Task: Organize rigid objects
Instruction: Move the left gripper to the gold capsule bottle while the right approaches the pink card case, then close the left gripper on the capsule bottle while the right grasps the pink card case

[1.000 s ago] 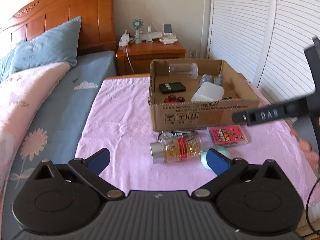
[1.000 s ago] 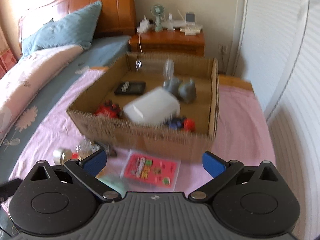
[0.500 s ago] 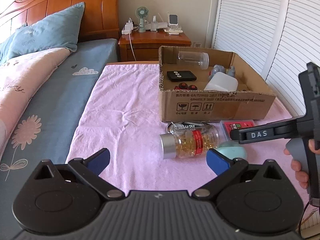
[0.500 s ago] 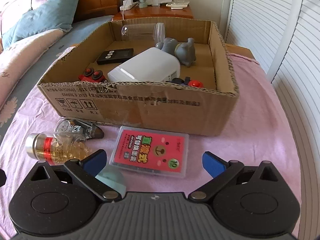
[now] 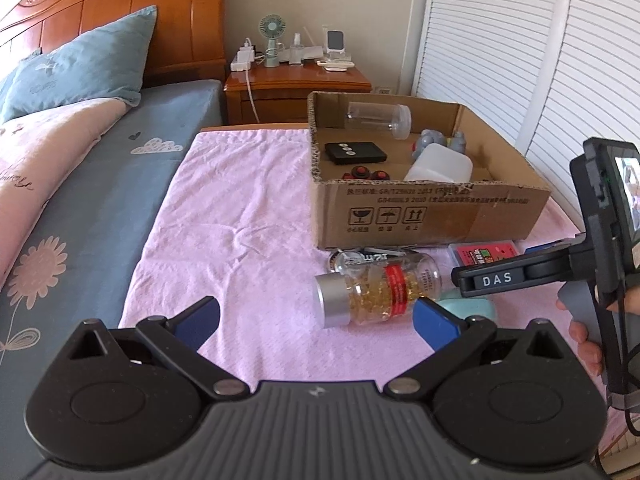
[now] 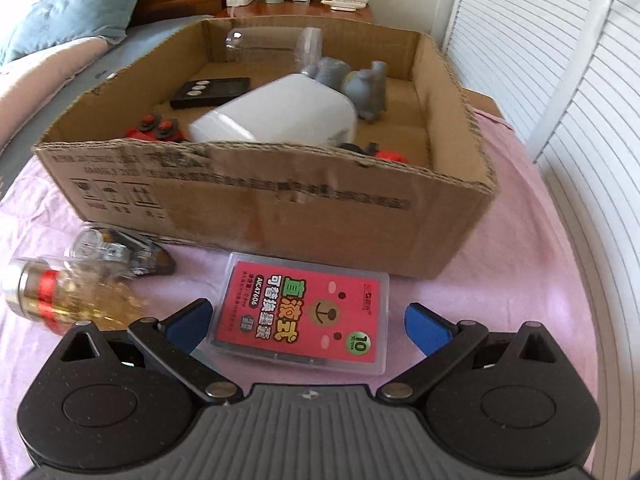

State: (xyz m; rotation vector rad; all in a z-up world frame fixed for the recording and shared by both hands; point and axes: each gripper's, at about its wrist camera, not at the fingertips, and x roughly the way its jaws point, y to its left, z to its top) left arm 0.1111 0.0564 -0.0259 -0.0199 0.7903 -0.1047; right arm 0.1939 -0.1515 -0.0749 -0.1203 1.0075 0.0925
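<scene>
A cardboard box (image 5: 424, 216) (image 6: 256, 204) stands on the pink cloth and holds a clear jar, a black remote, a white case, grey figures and small red toys. In front of it lie a capsule bottle (image 5: 376, 294) (image 6: 60, 300) on its side, a clear tape dispenser (image 6: 116, 252), a mint-green object (image 5: 468, 306) and a flat clear case with a red label (image 6: 304, 320) (image 5: 484, 252). My right gripper (image 6: 308, 322) is open and low, its fingers either side of the red-label case. My left gripper (image 5: 316, 318) is open above the cloth, its right finger beside the bottle.
A bed with a blue sheet (image 5: 100, 208), a pink quilt and a blue pillow lies to the left. A wooden nightstand (image 5: 296, 84) with a small fan stands behind the box. White louvred doors (image 5: 520, 60) line the right side. A hand (image 5: 588, 340) holds the right gripper's handle.
The right gripper has come down and forward from over the box to the red-label case, which now lies between its fingers. The left gripper shifted slightly right, toward the bottle.
</scene>
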